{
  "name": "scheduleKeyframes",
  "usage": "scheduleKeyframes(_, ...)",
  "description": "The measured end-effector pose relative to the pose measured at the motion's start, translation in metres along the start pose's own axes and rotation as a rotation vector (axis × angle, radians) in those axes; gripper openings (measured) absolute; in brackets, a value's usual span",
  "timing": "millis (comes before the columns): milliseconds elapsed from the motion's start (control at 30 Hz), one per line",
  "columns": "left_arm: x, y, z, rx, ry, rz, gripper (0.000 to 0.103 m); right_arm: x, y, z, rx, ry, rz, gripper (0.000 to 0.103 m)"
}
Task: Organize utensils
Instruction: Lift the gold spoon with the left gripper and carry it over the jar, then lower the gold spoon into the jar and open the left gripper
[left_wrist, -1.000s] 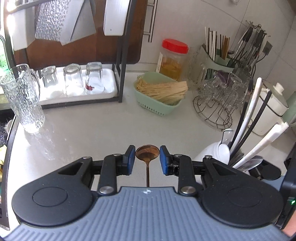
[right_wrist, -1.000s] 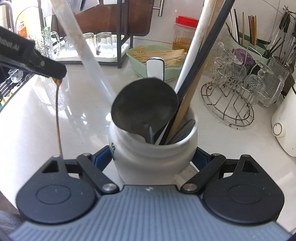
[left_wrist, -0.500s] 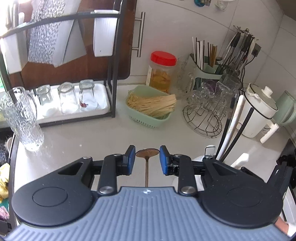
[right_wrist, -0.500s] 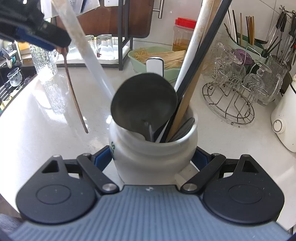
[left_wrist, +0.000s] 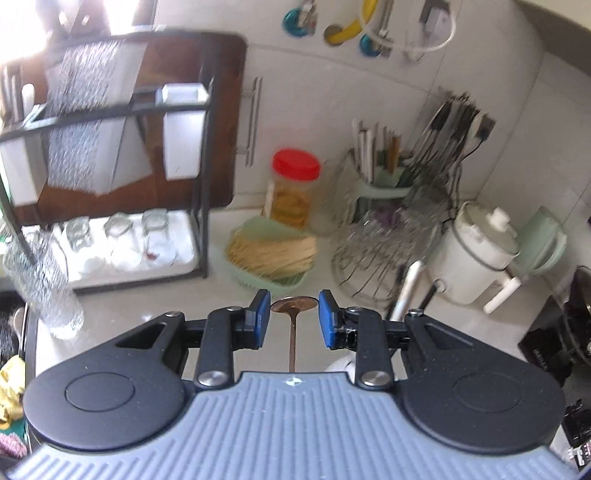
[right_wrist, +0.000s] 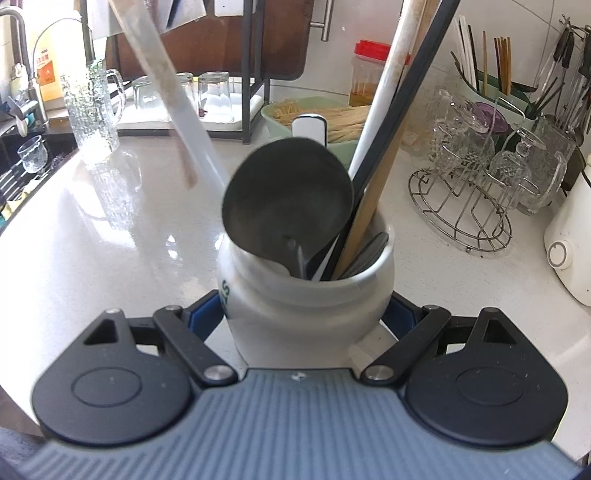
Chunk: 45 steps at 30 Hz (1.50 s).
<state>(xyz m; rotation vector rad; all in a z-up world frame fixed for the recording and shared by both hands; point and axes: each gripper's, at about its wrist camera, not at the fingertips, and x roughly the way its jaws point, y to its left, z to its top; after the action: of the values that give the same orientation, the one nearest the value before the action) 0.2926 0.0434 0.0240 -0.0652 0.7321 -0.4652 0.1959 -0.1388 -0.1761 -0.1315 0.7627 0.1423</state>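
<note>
1. The pale speckled stone countertop (right_wrist: 110, 266) fills the right wrist view from 7 to 4 o'clock.
2. A white ceramic utensil crock (right_wrist: 306, 299) stands on it at the centre, crowded with a dark metal ladle (right_wrist: 288, 206), a white handle and a black handle leaning toward 1 o'clock.
3. The right gripper (right_wrist: 306, 317) clasps this crock: its blue pads (right_wrist: 207, 310) press the sides at 9 and 3 o'clock.
4. A round wire glass rack (right_wrist: 461, 206) sits at 3 o'clock, a textured glass mug (right_wrist: 92, 110) at 10 o'clock.
5. In the left wrist view, a mint-green basket of pale sticks (left_wrist: 273, 254) lies at 12 o'clock of the left gripper (left_wrist: 294, 321).
6. That gripper's jaws stand narrow, with a slim brown wooden spoon (left_wrist: 293, 317) between them, bowl at 12 o'clock; whether the pads pinch it I cannot tell.
</note>
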Motion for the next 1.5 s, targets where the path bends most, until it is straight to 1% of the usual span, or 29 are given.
scheduleKeyframes(200, -0.020, -0.023, 0.021, 0.034, -0.041, -0.041, 0.033, 0.001, 0.000, 0.000, -0.005, -0.003, 0.006, 0.092)
scheduleKeyframes(400, -0.031, -0.044, 0.034, 0.062, -0.044, -0.090, 0.033, 0.001, 0.000, -0.002, -0.004, -0.010, 0.008, 0.092)
scheduleKeyframes(567, -0.026, -0.060, 0.030, 0.090, 0.001, -0.117, 0.033, 0.001, 0.000, -0.002, -0.003, -0.015, 0.012, 0.092)
scheduleKeyframes(700, -0.013, -0.069, 0.021, 0.111, 0.040, -0.123, 0.033, 0.001, -0.001, -0.003, -0.001, -0.018, 0.018, 0.092)
scheduleKeyframes(967, 0.018, -0.075, -0.002, 0.127, 0.127, -0.098, 0.033, 0.002, -0.003, -0.003, 0.004, -0.026, 0.034, 0.092)
scheduleKeyframes(1200, 0.042, -0.083, -0.016, 0.146, 0.213, -0.086, 0.033, 0.001, -0.003, -0.004, -0.020, -0.035, 0.047, 0.092)
scheduleKeyframes(1367, 0.058, -0.085, -0.023, 0.154, 0.271, -0.071, 0.033, 0.002, -0.004, -0.003, -0.034, -0.038, 0.054, 0.092)
scheduleKeyframes(1500, 0.068, -0.085, -0.026, 0.142, 0.309, -0.049, 0.033, 0.003, -0.004, -0.003, -0.045, -0.042, 0.066, 0.092)
